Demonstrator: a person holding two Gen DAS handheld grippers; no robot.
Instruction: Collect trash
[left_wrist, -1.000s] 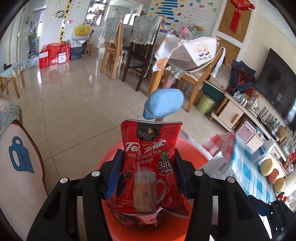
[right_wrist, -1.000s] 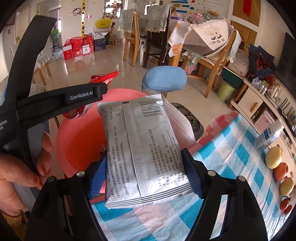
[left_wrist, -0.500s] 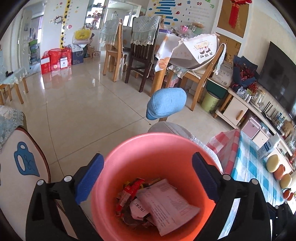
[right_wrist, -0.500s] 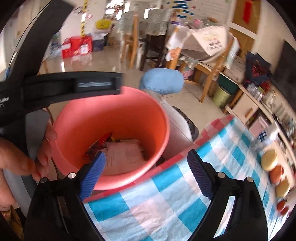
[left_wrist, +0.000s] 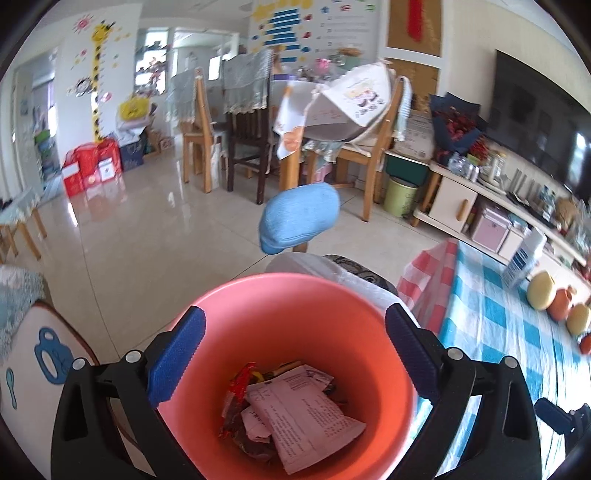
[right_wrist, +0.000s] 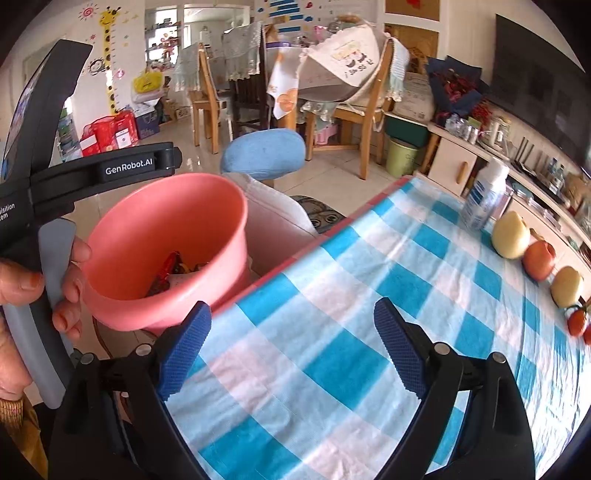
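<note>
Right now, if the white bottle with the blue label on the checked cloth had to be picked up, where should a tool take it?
Probably at the mid-body of the white bottle, coming level from the near, open side of the checked cloth. It stands upright and seems round and narrow, so open jaws fit either side. The pale fruit sits close on its right, so avoid approaching from there.

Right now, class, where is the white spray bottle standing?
In the right wrist view, the white spray bottle stands upright at the far right of the checked tablecloth, just beyond the row of fruit.
</note>
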